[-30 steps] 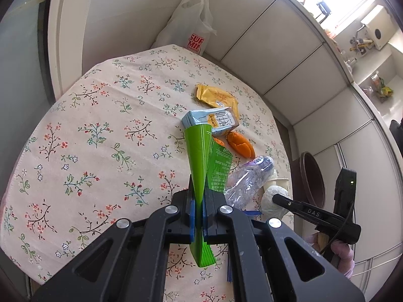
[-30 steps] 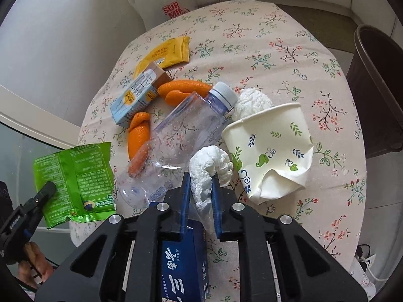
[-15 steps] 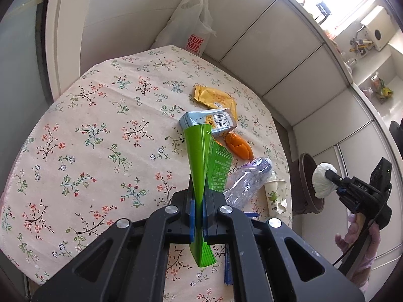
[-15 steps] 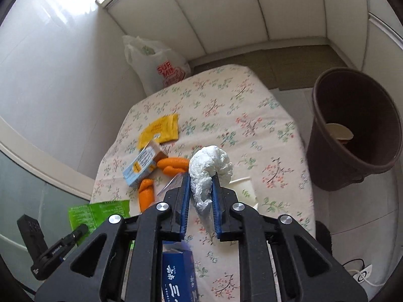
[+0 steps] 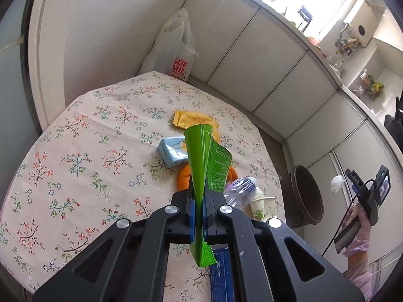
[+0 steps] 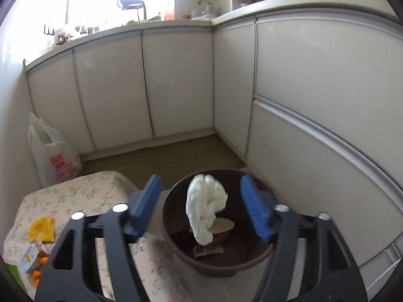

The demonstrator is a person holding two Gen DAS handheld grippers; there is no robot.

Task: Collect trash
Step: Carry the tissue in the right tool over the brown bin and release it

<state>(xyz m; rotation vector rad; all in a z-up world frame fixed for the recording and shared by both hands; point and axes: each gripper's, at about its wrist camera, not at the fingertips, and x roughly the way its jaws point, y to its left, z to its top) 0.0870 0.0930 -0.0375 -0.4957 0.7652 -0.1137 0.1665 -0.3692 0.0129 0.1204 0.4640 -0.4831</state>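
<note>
1. Though the green wrapper [image 5: 200, 176] hides part of the table [image 5: 75, 156], one carton [image 5: 171, 151] and one yellow packet [image 5: 194, 122] show.
2. One tissue wad [image 6: 205, 206] hangs free over the bin [image 6: 176, 251].
3. Right gripper [image 6: 204, 207], aimed downward, is opening, pads clear of it.
4. Left gripper [image 5: 199, 214] pinches the wrapper.

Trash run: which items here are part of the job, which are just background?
Job: crumpled tissue over the brown bin, green wrapper, yellow packet, blue carton, plastic bottle, paper cup.
Background: shopping bag, cabinets, tablecloth.
</note>
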